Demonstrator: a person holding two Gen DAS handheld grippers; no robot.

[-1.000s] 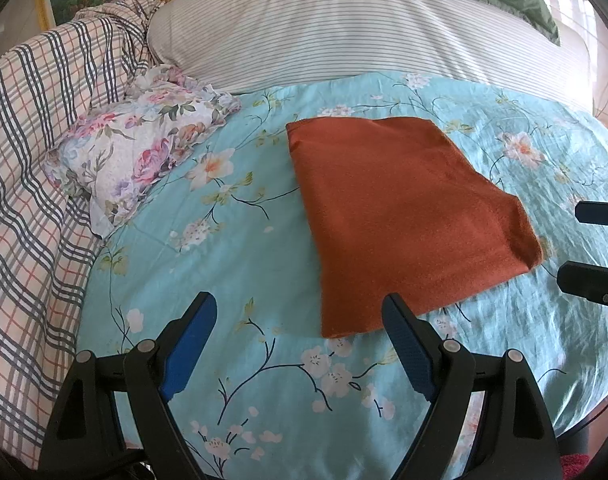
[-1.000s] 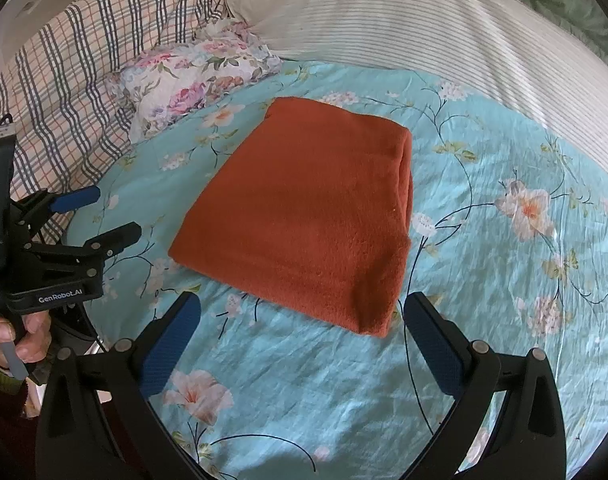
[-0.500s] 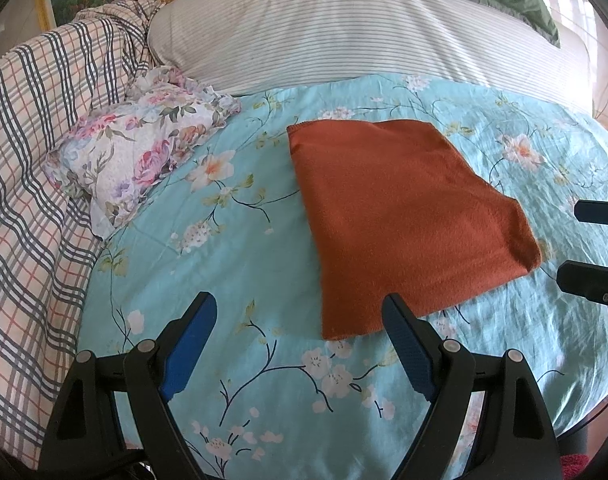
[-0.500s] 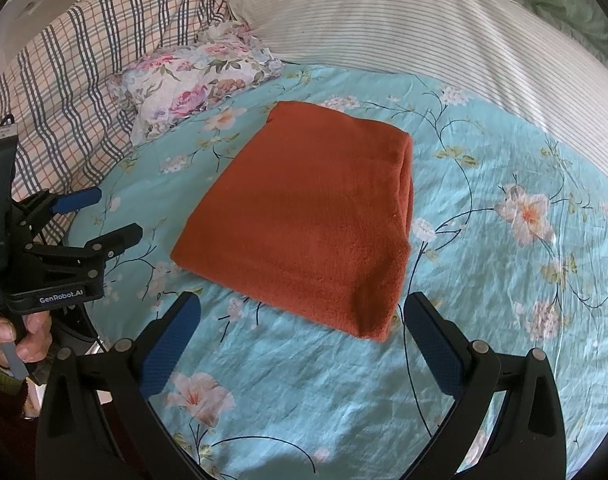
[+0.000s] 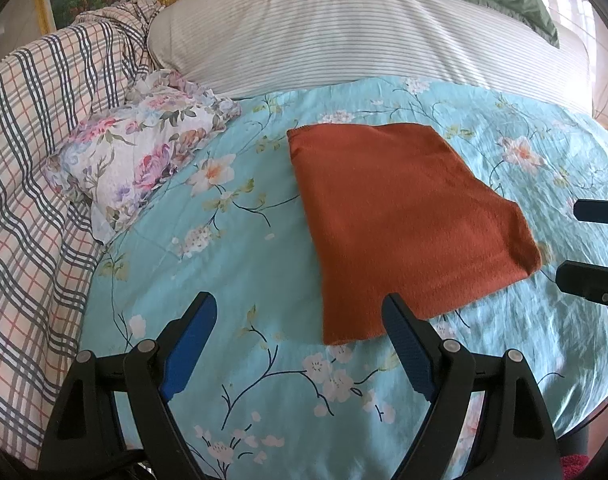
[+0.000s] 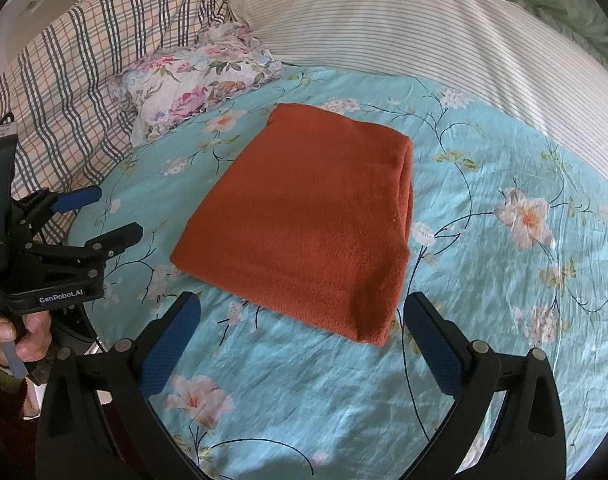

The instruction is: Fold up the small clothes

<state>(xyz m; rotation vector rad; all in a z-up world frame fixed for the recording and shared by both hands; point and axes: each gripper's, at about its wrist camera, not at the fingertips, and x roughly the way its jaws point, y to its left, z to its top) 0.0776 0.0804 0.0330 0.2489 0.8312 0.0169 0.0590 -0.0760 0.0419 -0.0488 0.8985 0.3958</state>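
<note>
Rust-orange folded terry cloth (image 5: 404, 216): lies flat, mid-bed, on the turquoise floral bedsheet (image 5: 231, 264), apparently folded into layers already; long axis runs away from both cameras toward the striped white bolster pillow (image 5: 344, 36). Left gripper (image 5: 299, 344): jaws spread wide, empty, cloth ahead and to its right, near left corner closest. Right gripper (image 6: 301, 344): wide open, empty, near right corner just ahead, doubled fold edge along the cloth's right side. Both grippers about equally near. Room: floral ruffled cushion (image 5: 139, 156) well apart at left; bare sheet right and front.
</note>
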